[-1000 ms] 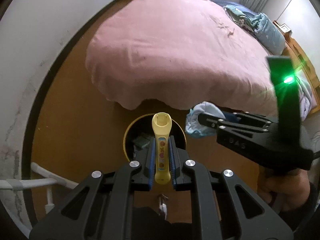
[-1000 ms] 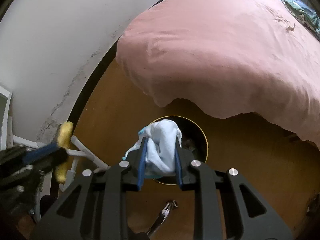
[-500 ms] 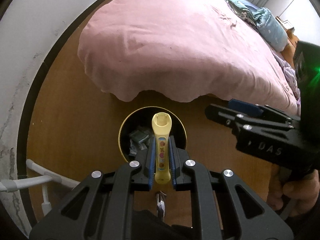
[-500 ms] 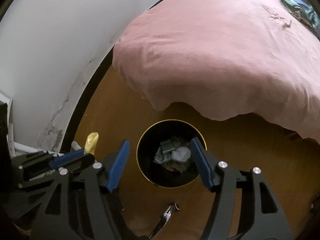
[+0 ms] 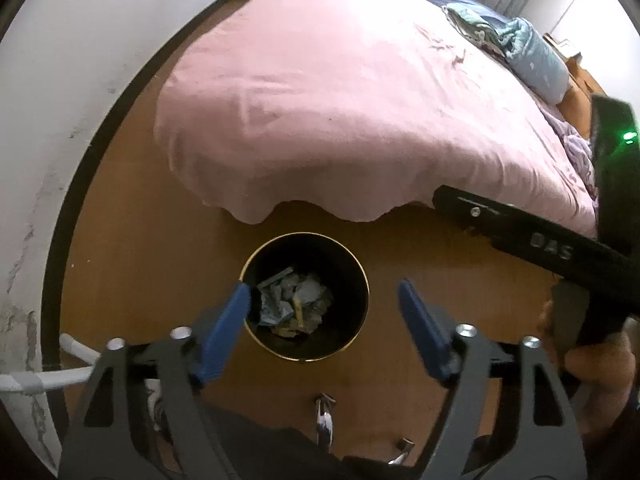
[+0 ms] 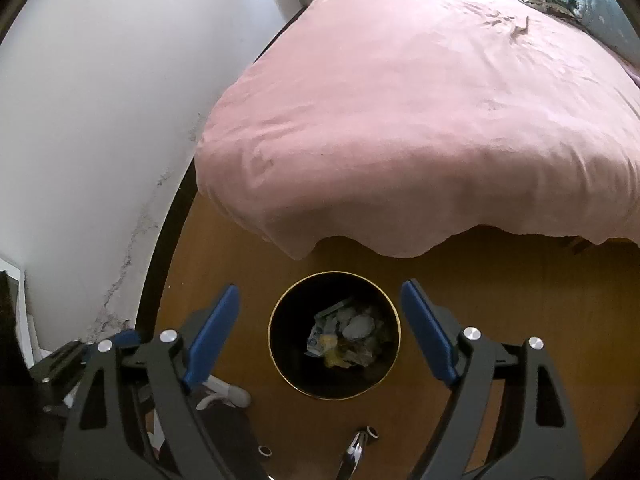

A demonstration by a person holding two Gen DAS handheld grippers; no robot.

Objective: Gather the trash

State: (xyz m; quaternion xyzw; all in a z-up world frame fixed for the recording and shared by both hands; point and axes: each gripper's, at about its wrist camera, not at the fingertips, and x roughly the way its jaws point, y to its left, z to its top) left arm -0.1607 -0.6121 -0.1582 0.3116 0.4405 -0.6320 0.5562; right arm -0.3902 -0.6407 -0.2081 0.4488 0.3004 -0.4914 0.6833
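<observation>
Floorbound bin (image 5: pixel 280 354) beneath both spread grippers (image 5: pixel 324 300)

1. The left gripper (image 5: pixel 322 294) hangs above a black bin (image 5: pixel 356 276), its blue fingers (image 5: pixel 224 330) spread wide with nothing between them.
2. Crumpled trash (image 5: pixel 294 304) lies inside the bin.
3. The right gripper (image 5: pixel 520 236) shows at the right edge, before a pink bed (image 5: pixel 340 100).

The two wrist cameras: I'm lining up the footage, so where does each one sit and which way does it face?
Left wrist: on the left gripper, looking down at the trash bin by the pink bed; open blue fingers, the right gripper and a hand show.
Right wrist: on the right gripper, looking down at the bin; open blue fingers and the left gripper show.
Shared: bin, bed, wooden floor.
</observation>
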